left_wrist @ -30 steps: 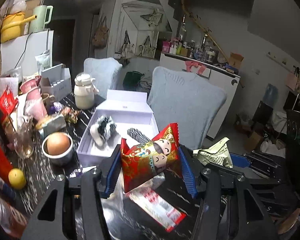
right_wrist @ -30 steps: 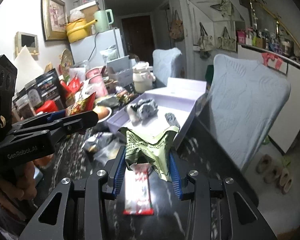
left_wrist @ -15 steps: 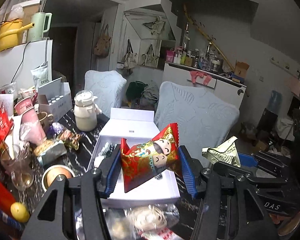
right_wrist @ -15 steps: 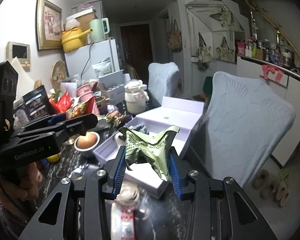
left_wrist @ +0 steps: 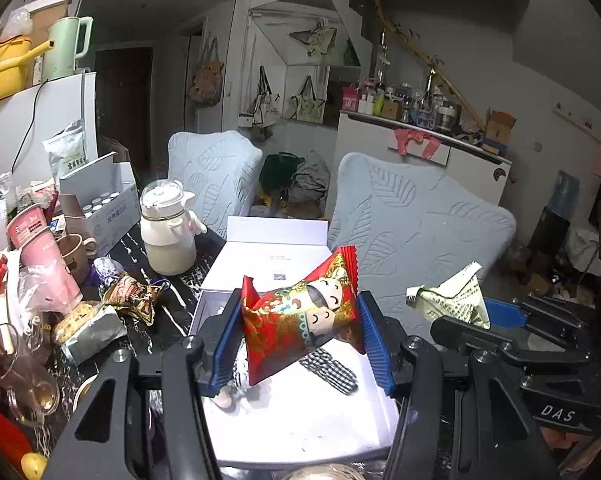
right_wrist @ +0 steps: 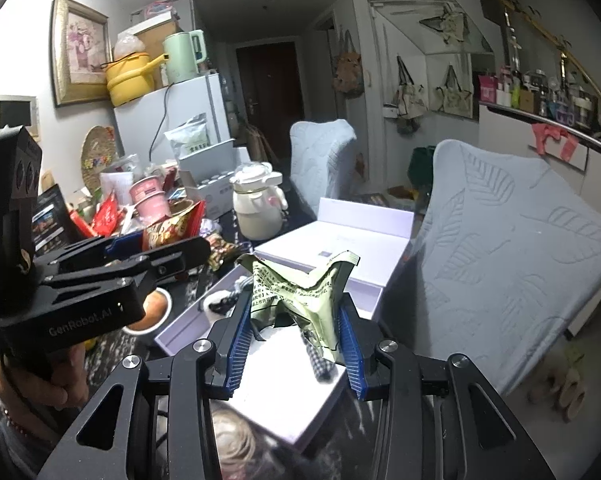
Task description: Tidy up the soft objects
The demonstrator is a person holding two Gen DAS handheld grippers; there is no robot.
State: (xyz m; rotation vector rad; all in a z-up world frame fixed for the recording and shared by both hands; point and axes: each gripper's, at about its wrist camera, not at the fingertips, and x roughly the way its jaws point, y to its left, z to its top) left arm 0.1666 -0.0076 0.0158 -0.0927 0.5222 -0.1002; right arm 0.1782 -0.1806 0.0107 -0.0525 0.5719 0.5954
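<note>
Slippers (right_wrist: pixel 556 388) by chair (right_wrist: pixel 512 264): right wrist view only.

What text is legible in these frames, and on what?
"GenRobot.AI": side of the left gripper, seen from the right wrist.
"DAS": body of the right gripper, seen from the left wrist.
Green packet: printed lines, too small to read.
Red packet: cartoon faces, no legible text.
Pink cups, white carton, box lid: print blurred.

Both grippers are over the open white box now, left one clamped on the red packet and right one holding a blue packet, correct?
Not quite: the right gripper holds a green packet, as the right wrist view shows. The left gripper does clamp the red packet over the open white box.
</note>
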